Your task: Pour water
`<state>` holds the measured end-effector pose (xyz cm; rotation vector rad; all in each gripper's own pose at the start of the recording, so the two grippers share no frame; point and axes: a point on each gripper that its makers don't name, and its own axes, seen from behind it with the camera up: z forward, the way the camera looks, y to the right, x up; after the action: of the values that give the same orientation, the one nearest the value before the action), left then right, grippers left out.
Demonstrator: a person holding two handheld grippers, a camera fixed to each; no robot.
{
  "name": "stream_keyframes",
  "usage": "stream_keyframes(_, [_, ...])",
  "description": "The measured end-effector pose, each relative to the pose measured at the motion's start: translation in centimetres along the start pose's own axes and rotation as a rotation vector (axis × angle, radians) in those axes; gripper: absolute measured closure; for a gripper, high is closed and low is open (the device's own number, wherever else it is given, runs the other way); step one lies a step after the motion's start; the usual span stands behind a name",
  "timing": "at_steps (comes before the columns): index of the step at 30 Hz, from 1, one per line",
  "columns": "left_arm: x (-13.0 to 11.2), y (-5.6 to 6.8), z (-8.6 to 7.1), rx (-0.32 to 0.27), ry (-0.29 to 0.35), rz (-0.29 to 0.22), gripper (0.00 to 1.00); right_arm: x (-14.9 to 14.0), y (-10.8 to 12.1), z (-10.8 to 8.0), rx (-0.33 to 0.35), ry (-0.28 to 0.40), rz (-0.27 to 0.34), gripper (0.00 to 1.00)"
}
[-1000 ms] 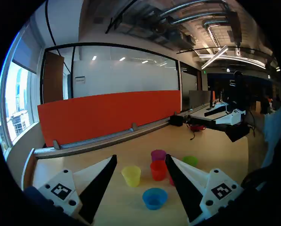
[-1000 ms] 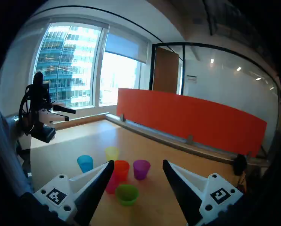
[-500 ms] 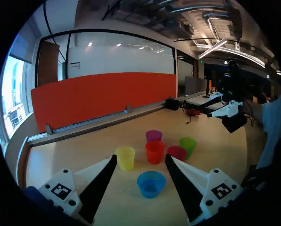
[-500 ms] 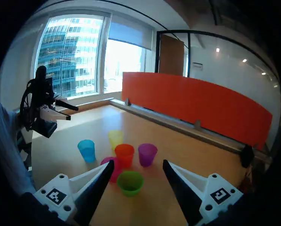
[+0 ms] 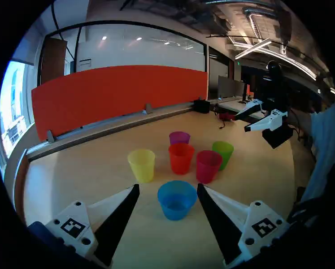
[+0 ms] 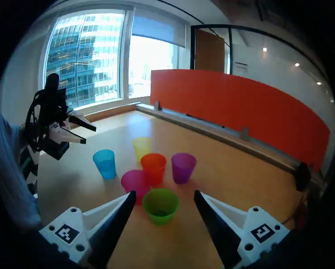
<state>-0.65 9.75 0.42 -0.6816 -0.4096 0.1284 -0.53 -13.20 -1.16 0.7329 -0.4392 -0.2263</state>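
Left gripper (image 5: 167, 185) jaws spread wide, holding nothing, smooth tapered blue cup (image 5: 176, 201) upright between its tips, right gripper (image 6: 164, 192) jaws likewise spread, round green cup (image 6: 160, 207) just ahead, pale wooden table (image 5: 77, 170).

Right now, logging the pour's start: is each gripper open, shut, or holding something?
Left gripper: open, holding nothing; blue plastic cup just ahead.
Right gripper: open, holding nothing; green plastic cup just ahead.
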Motion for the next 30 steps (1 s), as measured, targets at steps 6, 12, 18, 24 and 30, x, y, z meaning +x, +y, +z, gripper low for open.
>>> stream_keyframes(6, [-1.9, 1.0, 0.6, -0.031, -0.042, 0.019, 0.04, -1.6, -0.3, 0.7, 0.013, -0.03, 0.007, 0.0])
stream_keyframes(12, [-3.7, 1.7, 1.2, -0.051, -0.087, 0.027, 0.04, -2.8, -0.4, 1.1, 0.019, -0.057, 0.007, 0.0])
stream_keyframes(18, [-5.5, 1.7, 2.2, -0.063, -0.13, 0.027, 0.04, -3.7, -0.4, 1.5, 0.022, -0.078, 0.003, 0.0])
stream_keyframes(24, [-6.4, 1.8, 3.1, -0.076, -0.156, 0.029, 0.04, -4.6, -0.4, 2.0, 0.023, -0.1, 0.005, 0.0])
stream_keyframes(30, [-6.5, 1.9, 4.2, -0.09, -0.161, 0.026, 0.04, -5.1, -0.2, 2.4, 0.023, -0.111, 0.005, 0.0])
